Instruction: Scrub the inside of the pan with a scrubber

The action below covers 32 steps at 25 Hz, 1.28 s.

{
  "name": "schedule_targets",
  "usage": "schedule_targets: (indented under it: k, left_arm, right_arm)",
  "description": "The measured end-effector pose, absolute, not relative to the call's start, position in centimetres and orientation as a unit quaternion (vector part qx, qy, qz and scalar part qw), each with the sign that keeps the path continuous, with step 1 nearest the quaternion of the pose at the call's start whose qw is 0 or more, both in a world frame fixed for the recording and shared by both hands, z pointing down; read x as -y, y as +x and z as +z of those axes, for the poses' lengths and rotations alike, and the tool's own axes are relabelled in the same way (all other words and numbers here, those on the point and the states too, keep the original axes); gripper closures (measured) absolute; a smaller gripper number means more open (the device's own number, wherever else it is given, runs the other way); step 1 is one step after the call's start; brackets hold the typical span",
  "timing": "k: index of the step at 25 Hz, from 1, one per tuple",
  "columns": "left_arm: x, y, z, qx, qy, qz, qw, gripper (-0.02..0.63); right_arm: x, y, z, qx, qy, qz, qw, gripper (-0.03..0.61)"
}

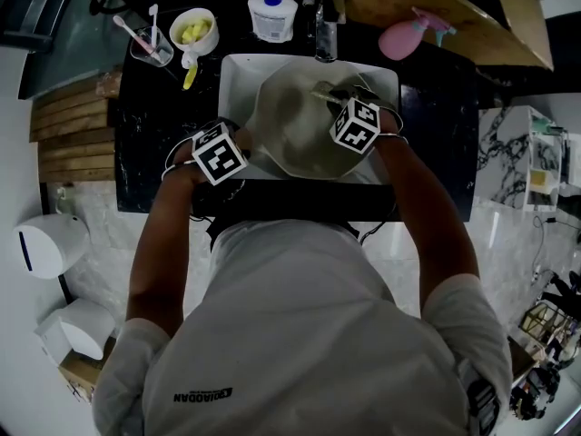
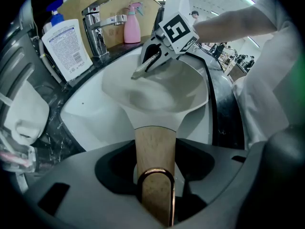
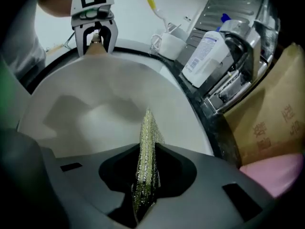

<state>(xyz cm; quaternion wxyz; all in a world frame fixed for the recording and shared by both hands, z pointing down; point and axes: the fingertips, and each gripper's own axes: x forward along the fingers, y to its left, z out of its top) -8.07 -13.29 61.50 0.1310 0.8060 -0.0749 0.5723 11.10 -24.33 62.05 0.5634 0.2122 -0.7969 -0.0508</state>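
Over the sink, the left gripper clamps the pan handle while the right gripper pinches a scrubber inside the pan.

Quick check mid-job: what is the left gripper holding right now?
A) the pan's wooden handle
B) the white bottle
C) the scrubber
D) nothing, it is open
A: in the left gripper view, the left gripper is shut on the wooden handle of the pan; the scrubber sits in the right gripper.
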Motion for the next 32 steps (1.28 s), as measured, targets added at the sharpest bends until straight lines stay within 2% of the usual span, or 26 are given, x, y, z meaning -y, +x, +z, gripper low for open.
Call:
schedule_targets:
  k: [7, 32]
  left_arm:
    - [13.4, -8.0, 61.5, 0.074, 0.807, 0.571, 0.131, 0.368]
    - [13.3, -8.0, 61.5, 0.074, 0.808, 0.570, 0.130, 0.368]
  right_arm:
    - [23.9, 10.9, 64.6, 0.760, 0.155, -0.109, 0.621, 0.488]
    - [19.4, 11.9, 67.0, 0.724, 0.091, -0.029, 0.683, 0.482]
